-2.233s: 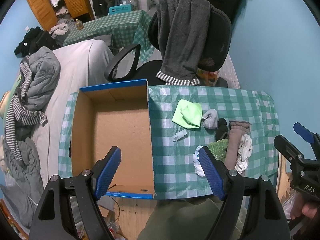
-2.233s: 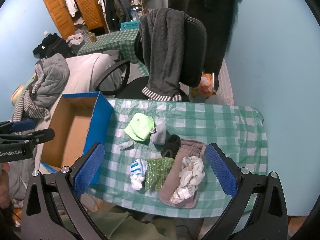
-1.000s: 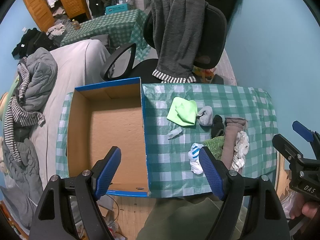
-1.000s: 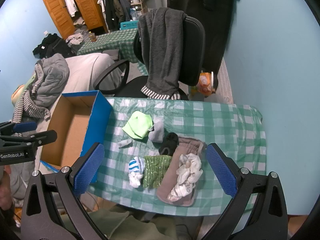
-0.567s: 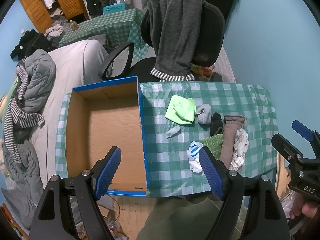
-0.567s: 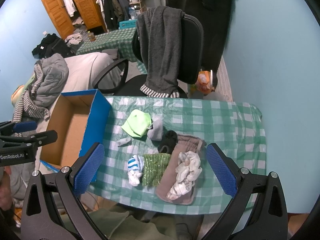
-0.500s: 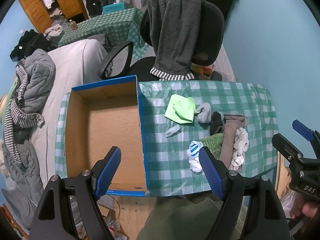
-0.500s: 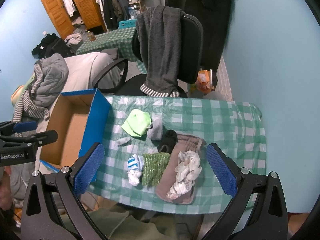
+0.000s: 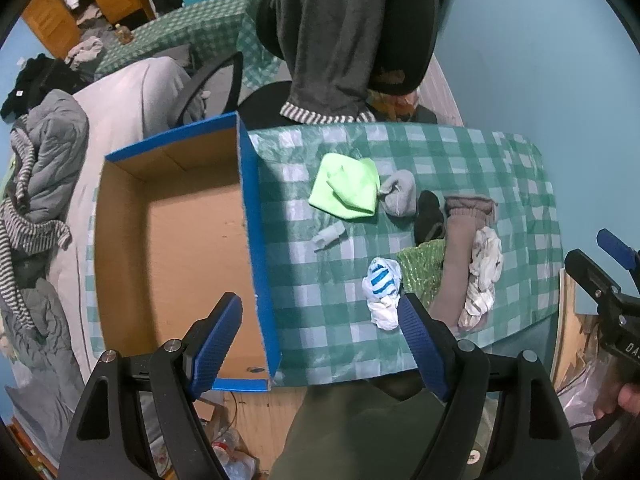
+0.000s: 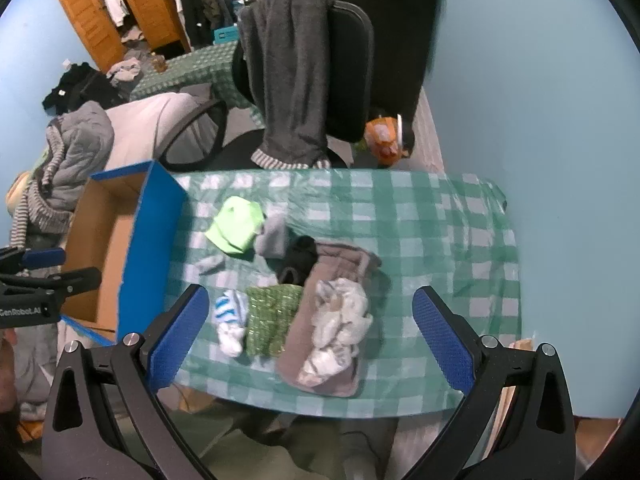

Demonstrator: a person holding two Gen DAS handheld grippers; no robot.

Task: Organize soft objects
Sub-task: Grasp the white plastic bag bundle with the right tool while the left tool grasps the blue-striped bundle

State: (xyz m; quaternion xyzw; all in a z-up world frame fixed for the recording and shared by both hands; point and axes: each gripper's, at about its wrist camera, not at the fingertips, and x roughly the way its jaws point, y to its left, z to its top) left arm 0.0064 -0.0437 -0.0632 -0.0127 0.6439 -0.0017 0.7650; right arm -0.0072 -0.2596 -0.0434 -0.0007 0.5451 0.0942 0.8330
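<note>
Soft items lie on the green checked tablecloth (image 9: 460, 148): a lime green cap (image 9: 346, 186), a grey sock (image 9: 400, 198), a black sock (image 9: 430, 214), a brown cloth (image 9: 460, 256) with a white rag (image 9: 484, 276) on it, a green knit piece (image 9: 424, 268) and a blue-striped white sock (image 9: 382, 286). An empty blue cardboard box (image 9: 180, 248) stands at the table's left. My left gripper (image 9: 320, 332) hangs open high over the box's right wall. My right gripper (image 10: 310, 332) is open above the brown cloth (image 10: 320, 328) and the striped sock (image 10: 230, 316).
A black office chair (image 9: 360, 28) draped with a grey towel stands behind the table. A grey couch with jackets (image 9: 44, 168) lies to the left. The blue wall (image 10: 540, 100) bounds the right side. A person's green trousers (image 9: 360, 432) are at the table's near edge.
Both grippers have sunk a little toward the table, so the box and the clothes look larger. The jaws of both stay open. Nothing on the table has moved.
</note>
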